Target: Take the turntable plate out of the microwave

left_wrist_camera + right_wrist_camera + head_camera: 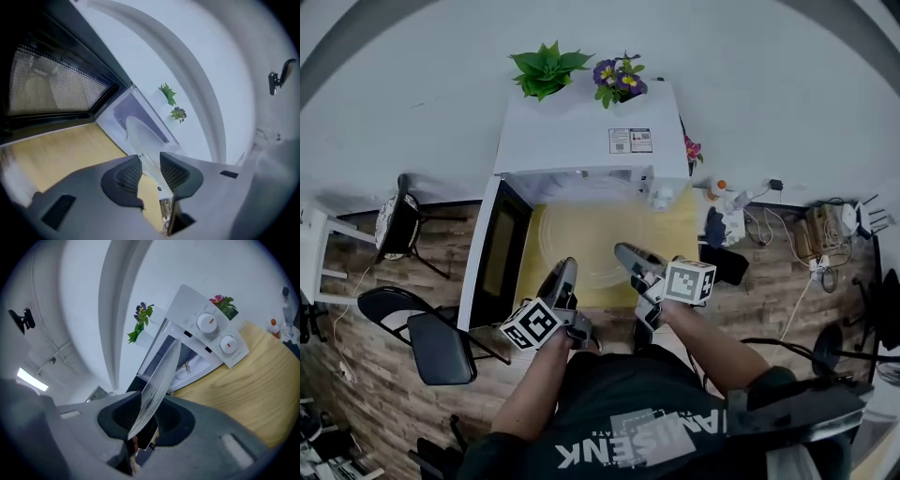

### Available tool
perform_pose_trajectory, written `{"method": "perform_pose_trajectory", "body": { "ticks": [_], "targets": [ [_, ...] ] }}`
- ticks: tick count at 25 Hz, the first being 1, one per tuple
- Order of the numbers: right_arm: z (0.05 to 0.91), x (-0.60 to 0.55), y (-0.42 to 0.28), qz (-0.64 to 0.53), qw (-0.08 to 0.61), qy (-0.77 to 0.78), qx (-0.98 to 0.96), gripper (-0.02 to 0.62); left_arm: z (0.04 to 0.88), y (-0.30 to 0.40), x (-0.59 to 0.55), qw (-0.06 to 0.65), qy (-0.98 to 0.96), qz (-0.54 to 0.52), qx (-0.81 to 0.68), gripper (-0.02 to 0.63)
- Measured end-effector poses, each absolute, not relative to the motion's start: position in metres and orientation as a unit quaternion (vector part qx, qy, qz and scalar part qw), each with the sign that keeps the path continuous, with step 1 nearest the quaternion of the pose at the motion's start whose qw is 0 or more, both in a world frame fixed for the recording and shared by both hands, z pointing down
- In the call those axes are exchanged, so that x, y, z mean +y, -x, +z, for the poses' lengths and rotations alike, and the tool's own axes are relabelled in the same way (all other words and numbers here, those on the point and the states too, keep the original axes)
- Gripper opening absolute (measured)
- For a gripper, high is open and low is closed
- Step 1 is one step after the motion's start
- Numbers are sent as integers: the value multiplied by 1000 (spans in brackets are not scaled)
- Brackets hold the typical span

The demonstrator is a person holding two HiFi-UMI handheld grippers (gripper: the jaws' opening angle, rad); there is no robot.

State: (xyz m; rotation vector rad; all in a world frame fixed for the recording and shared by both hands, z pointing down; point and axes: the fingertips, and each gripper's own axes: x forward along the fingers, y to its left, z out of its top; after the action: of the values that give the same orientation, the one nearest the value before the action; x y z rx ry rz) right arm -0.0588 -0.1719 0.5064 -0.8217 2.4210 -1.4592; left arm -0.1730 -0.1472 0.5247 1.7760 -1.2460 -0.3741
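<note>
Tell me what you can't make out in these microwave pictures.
Inside the microwave: head view, hidden under its top.
Print by the dials: right gripper view, too small.
Rim of the plate: head view, clear glass fades into the table.
The clutter beside the microwave: head view, too small.

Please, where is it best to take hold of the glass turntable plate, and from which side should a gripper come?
Probably best at its thin rim, coming edge-on from the person's side, away from the microwave. The turntable plate is a wide, flat glass disc, so only its edge fits between two jaws. The right gripper is clamped on the rim in just this way.
</note>
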Motion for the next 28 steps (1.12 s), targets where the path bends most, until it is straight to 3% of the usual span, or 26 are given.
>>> {"method": "perform_pose_trajectory", "body": {
  "ticks": [13,21,28],
  "targets": [
    [434,-150,31,-467,94,206,855,91,441,140,-113,396,-728,-167,-534,120],
    [401,-147,37,-466,130,202,851,91,404,153,-109,359,-750,-124,-541,120],
    [378,-141,45,-468,147,231,840,91,379,160,-111,372,-776,-123,-495,117]
  ]
}}
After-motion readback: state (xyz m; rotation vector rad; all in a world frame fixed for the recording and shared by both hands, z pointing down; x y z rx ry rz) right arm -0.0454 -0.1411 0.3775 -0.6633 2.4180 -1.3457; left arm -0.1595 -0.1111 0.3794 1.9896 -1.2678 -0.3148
